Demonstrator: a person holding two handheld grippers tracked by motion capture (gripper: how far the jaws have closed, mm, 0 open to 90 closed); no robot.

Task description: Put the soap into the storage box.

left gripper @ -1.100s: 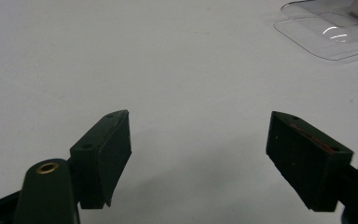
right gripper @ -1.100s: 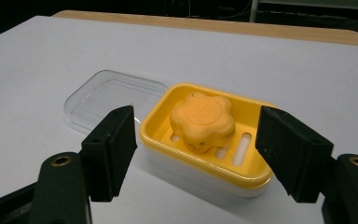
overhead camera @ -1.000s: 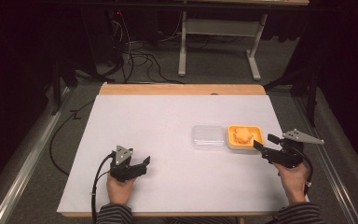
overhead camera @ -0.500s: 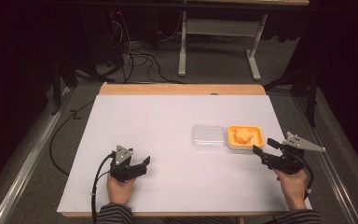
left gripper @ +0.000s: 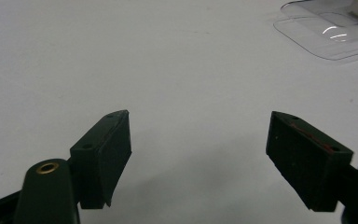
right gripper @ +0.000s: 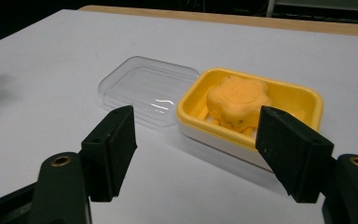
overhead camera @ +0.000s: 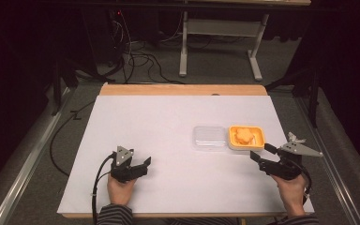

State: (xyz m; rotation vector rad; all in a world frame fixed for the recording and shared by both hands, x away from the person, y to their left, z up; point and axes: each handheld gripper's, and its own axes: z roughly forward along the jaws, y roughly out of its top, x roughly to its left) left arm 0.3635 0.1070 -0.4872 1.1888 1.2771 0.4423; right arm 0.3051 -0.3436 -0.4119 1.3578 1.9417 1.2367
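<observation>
A white table [overhead camera: 178, 140] carries a yellow soap dish [overhead camera: 246, 137] on its right half, with a flower-shaped orange soap [overhead camera: 244, 136] lying inside it. A clear plastic lid [overhead camera: 209, 137] lies flat on the table, touching the dish's left side.

The left gripper [overhead camera: 138, 166] rests at the near left of the table, held in the person's left hand [overhead camera: 120, 189], whose striped sleeve [overhead camera: 115, 214] enters from the near edge. The forearm runs straight forward; the jaws point to the right and slightly far, well apart from the lid. In the left gripper view [left gripper: 198, 154] the jaws stand wide apart with nothing between them, bare table ahead, and the lid [left gripper: 328, 35] at the far right corner.

The right gripper [overhead camera: 261, 156] sits at the near right, held in the right hand [overhead camera: 290, 190], and angles far-left toward the dish, its tips just near of the dish's near right corner. In the right gripper view [right gripper: 196, 144] the jaws are spread wide and empty; the soap dish [right gripper: 303, 100] and soap [right gripper: 237, 100] lie just beyond them, not touched, the lid [right gripper: 144, 86] to their left.
</observation>
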